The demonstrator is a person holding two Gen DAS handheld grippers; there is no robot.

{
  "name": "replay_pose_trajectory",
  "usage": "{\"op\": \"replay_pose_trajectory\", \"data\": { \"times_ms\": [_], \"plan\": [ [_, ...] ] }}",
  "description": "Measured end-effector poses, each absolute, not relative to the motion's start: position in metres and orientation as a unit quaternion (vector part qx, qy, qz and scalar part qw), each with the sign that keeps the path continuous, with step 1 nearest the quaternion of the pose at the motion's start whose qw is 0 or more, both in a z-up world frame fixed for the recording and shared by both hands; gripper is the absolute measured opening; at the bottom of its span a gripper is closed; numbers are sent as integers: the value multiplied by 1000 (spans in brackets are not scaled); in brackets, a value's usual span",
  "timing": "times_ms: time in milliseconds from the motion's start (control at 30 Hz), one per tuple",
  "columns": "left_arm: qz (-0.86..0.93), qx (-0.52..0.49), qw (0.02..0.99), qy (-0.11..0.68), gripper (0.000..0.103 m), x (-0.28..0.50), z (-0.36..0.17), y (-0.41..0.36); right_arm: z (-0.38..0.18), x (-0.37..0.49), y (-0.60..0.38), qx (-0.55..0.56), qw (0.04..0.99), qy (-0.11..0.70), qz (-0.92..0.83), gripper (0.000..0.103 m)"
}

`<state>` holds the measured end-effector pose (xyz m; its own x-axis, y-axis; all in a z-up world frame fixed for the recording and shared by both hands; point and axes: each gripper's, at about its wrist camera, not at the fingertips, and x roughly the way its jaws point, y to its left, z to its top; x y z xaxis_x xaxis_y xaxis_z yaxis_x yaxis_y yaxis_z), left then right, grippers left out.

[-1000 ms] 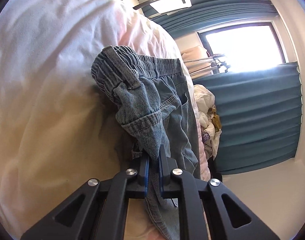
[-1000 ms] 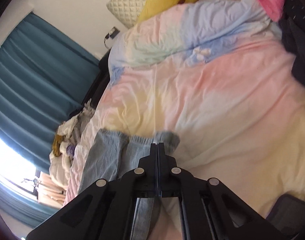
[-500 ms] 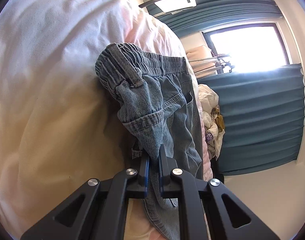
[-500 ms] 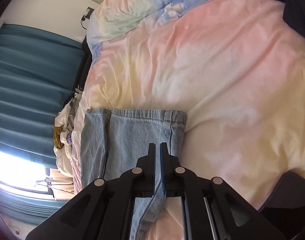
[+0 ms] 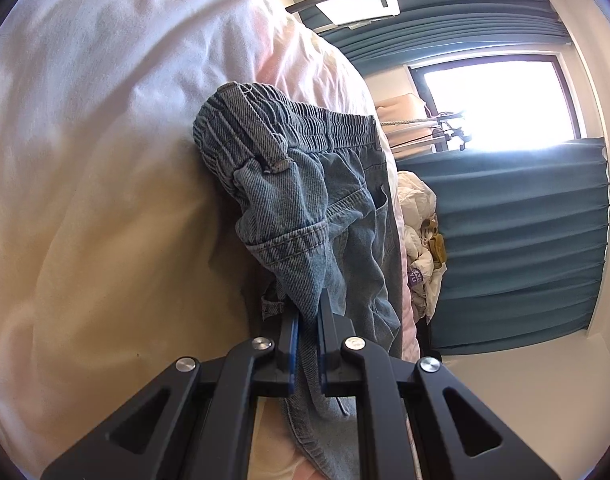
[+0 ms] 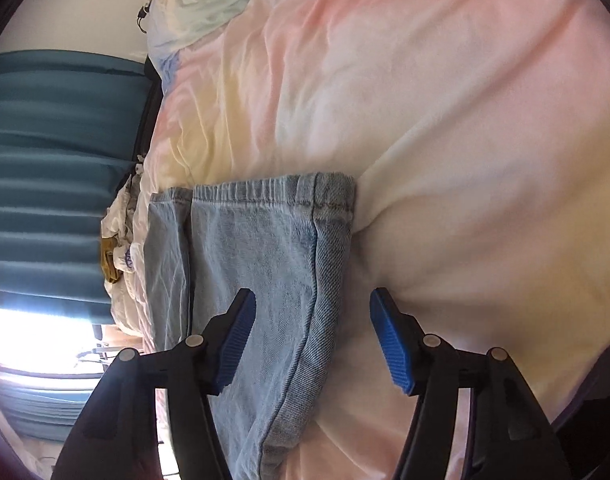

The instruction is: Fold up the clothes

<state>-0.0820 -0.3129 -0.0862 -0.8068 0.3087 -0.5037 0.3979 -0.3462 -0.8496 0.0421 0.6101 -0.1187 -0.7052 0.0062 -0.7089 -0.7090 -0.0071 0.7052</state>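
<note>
The left hand-held gripper (image 5: 307,312) is clenched on a fold of the denim jeans (image 5: 305,216), its 2 fingers nearly together with cloth pinched between the blue pads. From that grip the elastic waistband bunches up above the duvet (image 5: 105,160) of the bed. The right hand-held gripper (image 6: 311,344) is released: its jaws have just been opening and now stand wide apart, with nothing pressed between them. Its left pad hangs over the flattened jeans (image 6: 261,260), its right pad over bare pastel duvet (image 6: 445,120), and the folded edge of the denim runs between the 2.

Against the earlier frames, the right gripper was shut with its tips over the jeans; it now sits lower and closer, so the denim fills more of its view and the pillows at the head of the bed have slipped out of sight. The left view is almost unchanged.

Whether the right pads touch the cloth cannot be told. The lower legs of the jeans are cut off behind both grippers. A heap of pale laundry (image 5: 419,224) beside the teal curtain (image 5: 525,240) is too small to sort out.
</note>
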Motion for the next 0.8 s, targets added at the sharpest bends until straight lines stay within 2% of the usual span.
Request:
{"op": "replay_pose_trajectory", "data": {
  "times_ms": [33, 67, 100, 133, 167, 200, 367, 533, 633, 800],
  "plan": [
    [-760, 309, 30, 571, 7, -82, -86, -312, -118, 40, 610, -263, 259, 653, 661, 53],
    [-760, 309, 29, 571, 7, -82, -86, -312, -118, 38, 610, -255, 246, 657, 666, 40],
    [-759, 308, 29, 572, 7, -82, -86, -312, -116, 36, 609, -247, 234, 658, 672, 29],
    [-759, 307, 28, 574, 7, -81, -86, -312, -110, 34, 609, -240, 229, 649, 685, 24],
    [-758, 305, 27, 576, 7, -81, -87, -312, -104, 32, 608, -232, 224, 640, 697, 11],
    [-758, 304, 27, 577, 7, -81, -87, -312, -98, 30, 608, -225, 219, 630, 710, 5],
    [-779, 291, 28, 555, 7, -85, -75, -307, -73, 20, 603, -230, 222, 574, 754, 3],
    [-814, 262, 25, 518, 6, -98, -36, -298, -57, 8, 611, -218, 214, 574, 759, 3],
    [-825, 255, 21, 504, 6, -122, -9, -296, -30, -12, 614, -209, 215, 543, 784, 2],
    [-839, 264, 27, 474, 6, -193, 31, -288, 6, -68, 623, -191, 197, 537, 797, 2]
  ]
}}
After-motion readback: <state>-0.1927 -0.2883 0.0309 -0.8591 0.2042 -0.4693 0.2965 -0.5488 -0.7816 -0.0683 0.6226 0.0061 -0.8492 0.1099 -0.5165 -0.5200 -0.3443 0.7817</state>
